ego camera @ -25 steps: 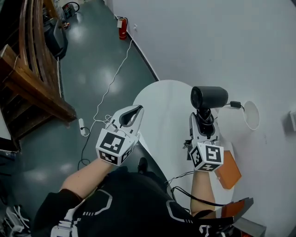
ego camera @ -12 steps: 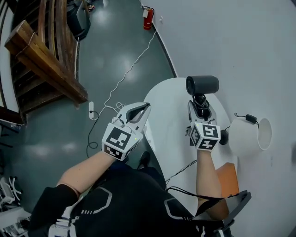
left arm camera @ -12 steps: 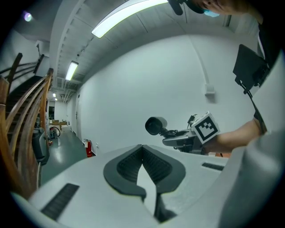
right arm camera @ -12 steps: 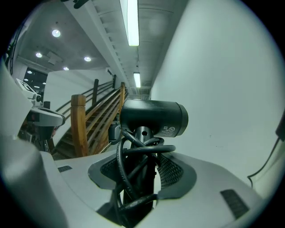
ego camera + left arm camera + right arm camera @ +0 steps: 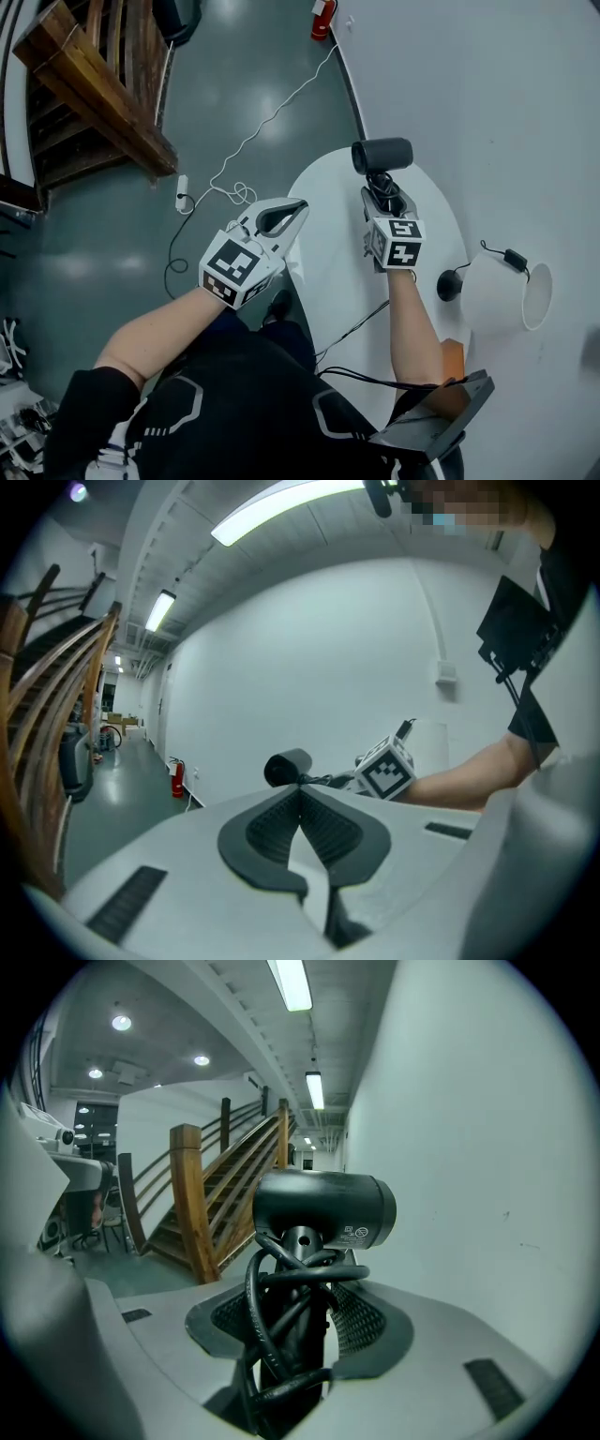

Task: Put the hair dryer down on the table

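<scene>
Table (image 5: 336, 230) below black cord-wound hair dryer (image 5: 382, 155), tight in right claw (image 5: 382, 194); left claw (image 5: 296, 205) closed.

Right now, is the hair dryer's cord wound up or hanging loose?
Wound up: the black cord loops around the handle of the hair dryer, clamped in the right gripper.

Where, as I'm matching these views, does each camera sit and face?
Head view: on the person's head, looking steeply down at the table and floor; shows torso, left gripper, right gripper.
Left gripper view: on the left gripper, looking along its closed jaws towards the wall; shows the right forearm.
Right gripper view: on the right gripper, looking along jaws clamped on the hair dryer, stairs beyond.
Shared: the hair dryer is in all three.
</scene>
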The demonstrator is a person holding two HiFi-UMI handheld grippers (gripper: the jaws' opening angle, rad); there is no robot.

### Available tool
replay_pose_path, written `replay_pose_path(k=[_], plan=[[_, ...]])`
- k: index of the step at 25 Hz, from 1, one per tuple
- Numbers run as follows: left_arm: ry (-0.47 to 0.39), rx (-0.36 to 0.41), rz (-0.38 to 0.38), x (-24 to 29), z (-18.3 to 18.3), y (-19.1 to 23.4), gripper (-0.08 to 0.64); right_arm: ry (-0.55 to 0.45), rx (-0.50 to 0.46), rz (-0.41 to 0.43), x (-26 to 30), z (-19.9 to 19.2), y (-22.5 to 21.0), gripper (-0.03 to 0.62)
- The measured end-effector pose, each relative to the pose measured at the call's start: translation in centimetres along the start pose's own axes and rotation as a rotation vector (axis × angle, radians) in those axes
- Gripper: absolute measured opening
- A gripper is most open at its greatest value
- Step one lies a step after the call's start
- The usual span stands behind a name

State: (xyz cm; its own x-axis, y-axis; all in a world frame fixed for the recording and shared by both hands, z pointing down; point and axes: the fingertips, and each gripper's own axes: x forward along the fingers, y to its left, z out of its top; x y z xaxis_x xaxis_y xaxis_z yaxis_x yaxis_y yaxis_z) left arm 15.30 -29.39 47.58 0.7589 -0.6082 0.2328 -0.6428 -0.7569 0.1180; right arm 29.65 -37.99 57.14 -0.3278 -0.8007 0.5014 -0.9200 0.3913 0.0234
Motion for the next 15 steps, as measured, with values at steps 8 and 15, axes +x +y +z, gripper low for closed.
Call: replay_pose_path(k=[8,15], plan=[[0.017,-0.052,0.008,0.4,-2.2,0.5,0.008,0.121,-0.021,0.075,6.0,-3.2,-0.1,0.224],[0.068,-0.067,0.040,0.6,-4.1,1.3,0.008,0.232,-0.019,0.109,10.1,-7.1,-0.1,0.224]])
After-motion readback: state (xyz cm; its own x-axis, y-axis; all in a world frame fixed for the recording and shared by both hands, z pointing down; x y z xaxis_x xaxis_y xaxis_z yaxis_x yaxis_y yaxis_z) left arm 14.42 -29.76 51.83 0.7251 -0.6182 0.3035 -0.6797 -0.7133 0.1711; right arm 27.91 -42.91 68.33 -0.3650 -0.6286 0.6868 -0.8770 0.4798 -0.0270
